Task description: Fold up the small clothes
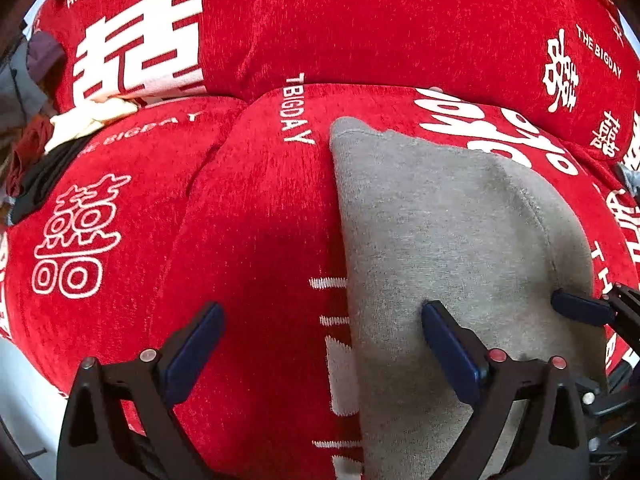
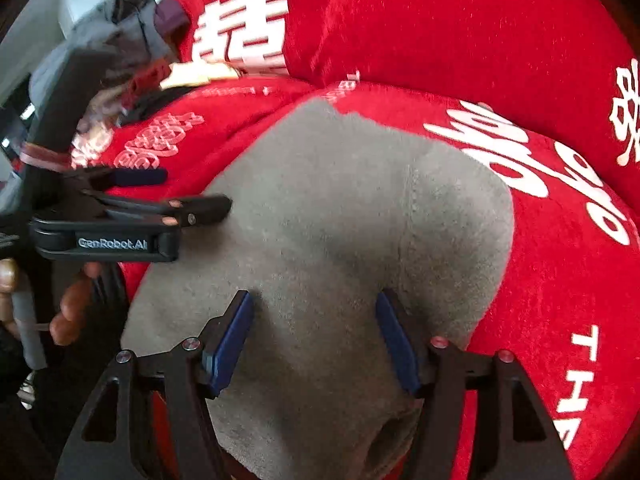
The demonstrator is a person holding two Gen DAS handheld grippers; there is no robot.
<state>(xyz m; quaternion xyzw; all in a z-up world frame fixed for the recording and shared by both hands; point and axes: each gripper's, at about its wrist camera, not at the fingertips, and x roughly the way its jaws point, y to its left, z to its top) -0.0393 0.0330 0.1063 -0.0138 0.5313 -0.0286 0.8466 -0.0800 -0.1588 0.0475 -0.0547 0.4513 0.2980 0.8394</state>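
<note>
— Where's the garment now?

— The grey cloth (image 2: 320, 248) lies flat on the red sofa (image 1: 248, 216), on the seat cushion just in front of the back cushions. It looks doubled over already: a rounded fold edge runs down its right side, and a seam ridge shows through the top layer.

— And nobody's holding it?

— No. The left gripper (image 1: 320, 344) has its jaws spread wide. One blue pad hangs over bare red cushion, the other over the cloth's left part, and nothing is pinched between them. The right gripper (image 2: 316, 336) stands about half open, both pads above the near end of the cloth, again with nothing pinched.

— Why hover there, both of them?

— My guess is that the cloth has been laid down to settle, and the jaws are open so the fabric isn't dragged along. Both point steeply down at the near edge, which suits a fresh pinch for another fold.

— What's that heap at the far left?

— A pile of clothes (image 1: 36, 128), dark, reddish and cream, by the sofa's end. Probably the ones waiting their turn, kept well apart from the grey one so the folding patch stays free.

— Any snag?

— The cushion is soft and plush; a fold may creep on it.
</note>
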